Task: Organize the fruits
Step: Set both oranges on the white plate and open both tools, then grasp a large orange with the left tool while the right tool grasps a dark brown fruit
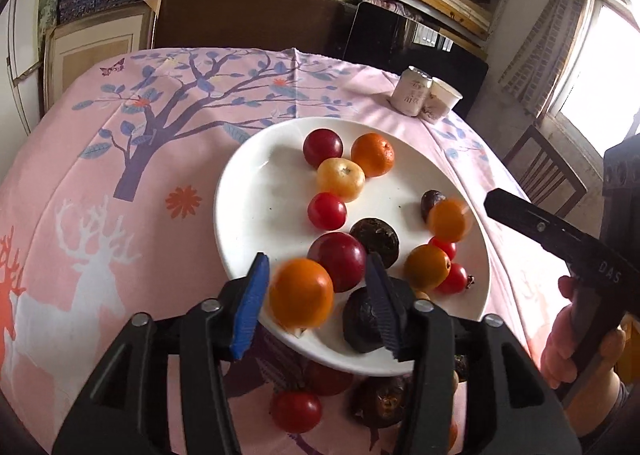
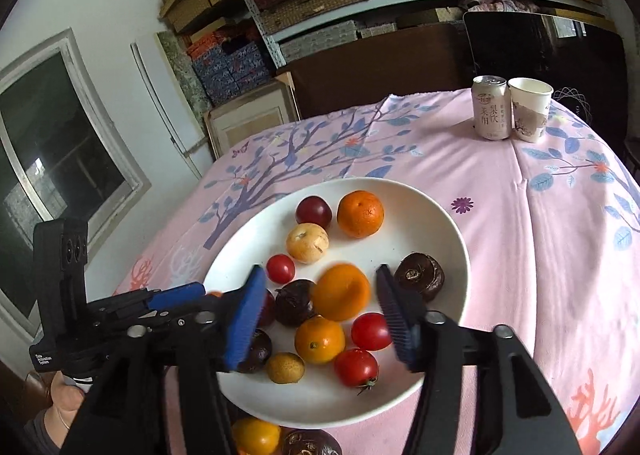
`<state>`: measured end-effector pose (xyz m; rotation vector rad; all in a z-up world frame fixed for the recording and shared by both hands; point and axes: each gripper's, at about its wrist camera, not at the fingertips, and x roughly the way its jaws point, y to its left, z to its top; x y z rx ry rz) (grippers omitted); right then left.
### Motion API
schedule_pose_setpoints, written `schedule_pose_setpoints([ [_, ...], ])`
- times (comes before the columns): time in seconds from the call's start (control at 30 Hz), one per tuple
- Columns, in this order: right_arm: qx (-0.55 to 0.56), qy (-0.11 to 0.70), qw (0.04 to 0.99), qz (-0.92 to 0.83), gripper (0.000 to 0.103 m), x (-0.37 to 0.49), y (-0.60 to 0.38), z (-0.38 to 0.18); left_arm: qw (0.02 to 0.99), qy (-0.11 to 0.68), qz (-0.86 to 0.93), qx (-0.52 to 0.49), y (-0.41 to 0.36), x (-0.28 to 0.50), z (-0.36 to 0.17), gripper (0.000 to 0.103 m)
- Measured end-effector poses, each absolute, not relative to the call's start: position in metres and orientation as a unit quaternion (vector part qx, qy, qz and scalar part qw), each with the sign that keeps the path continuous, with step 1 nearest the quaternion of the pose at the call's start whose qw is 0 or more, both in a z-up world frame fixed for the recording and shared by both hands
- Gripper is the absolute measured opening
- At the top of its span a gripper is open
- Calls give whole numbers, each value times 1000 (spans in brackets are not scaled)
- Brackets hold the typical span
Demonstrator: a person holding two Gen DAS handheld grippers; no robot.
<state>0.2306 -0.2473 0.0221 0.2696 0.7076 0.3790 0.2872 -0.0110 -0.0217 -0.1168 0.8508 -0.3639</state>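
Note:
A white plate (image 1: 256, 191) on the pink tablecloth holds several fruits: oranges, red tomatoes, plums, dark brown fruits. My left gripper (image 1: 316, 275) is open over the plate's near edge; a blurred orange (image 1: 301, 298) is between its fingers, not clamped. My right gripper (image 2: 320, 291) is open above the plate (image 2: 444, 231); a blurred orange (image 2: 341, 292) is between its fingers, free of both. That same orange shows blurred in the left wrist view (image 1: 448, 220).
A drink can (image 2: 491, 108) and a paper cup (image 2: 529, 109) stand at the table's far right. A tomato (image 1: 296, 411), dark fruits (image 1: 380, 399) and an orange (image 2: 256, 435) lie on the cloth before the plate. Shelves of boxes stand behind.

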Motion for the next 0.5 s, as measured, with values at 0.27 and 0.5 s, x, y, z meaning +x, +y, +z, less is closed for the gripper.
schedule_pose_setpoints([
  [0.27,138,321,916,199,67,170,-266,14,906,375,-194,3,-7,213,-14,68],
  [0.5,151,340,910,184,67,137,-292,-7,877,398,-257,78,-52,145,-41,68],
])
